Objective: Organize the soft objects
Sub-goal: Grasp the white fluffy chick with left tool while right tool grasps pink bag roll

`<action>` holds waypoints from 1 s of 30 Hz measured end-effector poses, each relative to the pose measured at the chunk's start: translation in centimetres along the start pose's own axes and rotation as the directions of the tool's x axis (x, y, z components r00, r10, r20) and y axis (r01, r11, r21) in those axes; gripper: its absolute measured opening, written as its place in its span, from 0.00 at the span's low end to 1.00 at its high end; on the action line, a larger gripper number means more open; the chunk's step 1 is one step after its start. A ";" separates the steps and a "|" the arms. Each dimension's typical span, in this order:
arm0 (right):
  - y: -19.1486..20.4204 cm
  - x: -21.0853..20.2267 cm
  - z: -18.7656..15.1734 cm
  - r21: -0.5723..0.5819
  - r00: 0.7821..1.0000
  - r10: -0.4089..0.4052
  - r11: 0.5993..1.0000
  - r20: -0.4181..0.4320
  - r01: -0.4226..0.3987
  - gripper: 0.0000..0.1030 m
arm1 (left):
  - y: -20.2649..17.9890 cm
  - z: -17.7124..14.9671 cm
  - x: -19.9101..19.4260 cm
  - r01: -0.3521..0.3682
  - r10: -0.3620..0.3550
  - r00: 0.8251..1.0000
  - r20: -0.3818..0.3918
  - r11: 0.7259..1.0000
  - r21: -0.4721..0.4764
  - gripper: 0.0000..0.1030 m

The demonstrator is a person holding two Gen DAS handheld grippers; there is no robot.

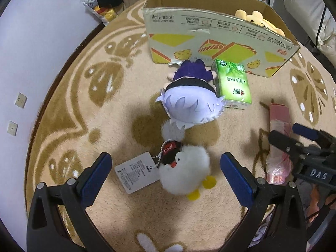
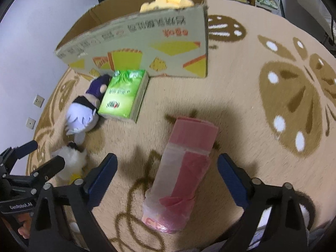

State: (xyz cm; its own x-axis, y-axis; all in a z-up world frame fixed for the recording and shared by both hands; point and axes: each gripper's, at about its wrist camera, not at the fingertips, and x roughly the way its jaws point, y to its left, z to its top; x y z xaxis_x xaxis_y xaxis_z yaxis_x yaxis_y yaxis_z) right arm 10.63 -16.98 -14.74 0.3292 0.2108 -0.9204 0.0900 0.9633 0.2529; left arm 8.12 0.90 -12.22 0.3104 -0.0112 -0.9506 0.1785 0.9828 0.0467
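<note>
The beige round rug with brown butterfly patterns [image 1: 69, 109] carries everything, and on it stands the open printed cardboard box [image 1: 210, 42], which already holds 1 yellow plush bear [image 1: 258, 20]; judging by that, the sorting is only begun, with 4 things left outside. Next in size, a purple-haired plush doll in dark clothes [image 1: 191, 103] lies face down just in front of the box, touching a green soft pack of tissues [image 1: 233, 84] that leans against the box wall. A pink roll of plastic bags in a clear wrapper [image 2: 182, 172] lies apart to the right, and a small white fluffy chick keychain with a black cap and paper tag [image 1: 182, 172] lies nearest the left gripper [image 1: 166, 174]. The left jaws stand wide open on either side of the chick, touching nothing; the right gripper [image 2: 168, 174] is likewise spread wide, straddling the pink roll without pressing it. The doll and tissue pack crowd the near box wall, so each load probably needs lifting over them.
</note>
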 end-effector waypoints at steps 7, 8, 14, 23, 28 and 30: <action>-0.7 1.1 -0.3 0.049 0.999 0.028 0.998 -0.043 -0.026 0.84 | -0.1 0.1 1.6 0.003 -0.003 0.999 -0.040 1.000 -0.007 0.99; -0.9 1.2 -0.4 0.063 0.998 0.039 0.997 -0.047 -0.036 0.81 | -0.1 0.1 1.6 0.003 -0.003 0.999 -0.040 1.000 -0.007 0.99; -1.3 1.9 -0.6 0.080 0.997 0.033 0.996 -0.066 -0.028 0.73 | 0.0 0.1 2.4 0.007 -0.008 0.998 -0.063 1.000 -0.020 0.99; -0.7 2.5 -0.8 0.069 0.997 0.022 0.997 -0.071 -0.017 0.72 | 0.2 0.1 3.2 -0.027 0.025 0.997 -0.072 0.999 -0.022 0.99; 0.0 2.6 -0.7 0.053 0.997 0.007 0.999 -0.074 -0.003 0.72 | 0.5 0.0 4.1 -0.036 0.033 0.994 -0.103 0.999 -0.023 0.98; 0.1 2.6 -0.7 0.054 0.997 0.010 0.999 -0.072 -0.007 0.72 | 0.5 -0.1 4.3 -0.035 0.033 0.993 -0.110 0.999 -0.021 0.97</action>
State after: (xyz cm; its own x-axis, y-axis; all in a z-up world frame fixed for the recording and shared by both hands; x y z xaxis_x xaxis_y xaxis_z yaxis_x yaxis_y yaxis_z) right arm 10.83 -16.20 -17.33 0.2613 0.2324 -0.9369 0.1386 0.9515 0.2747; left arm 9.43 1.34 -16.30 0.2114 0.0411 -0.9765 0.1482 0.9862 0.0736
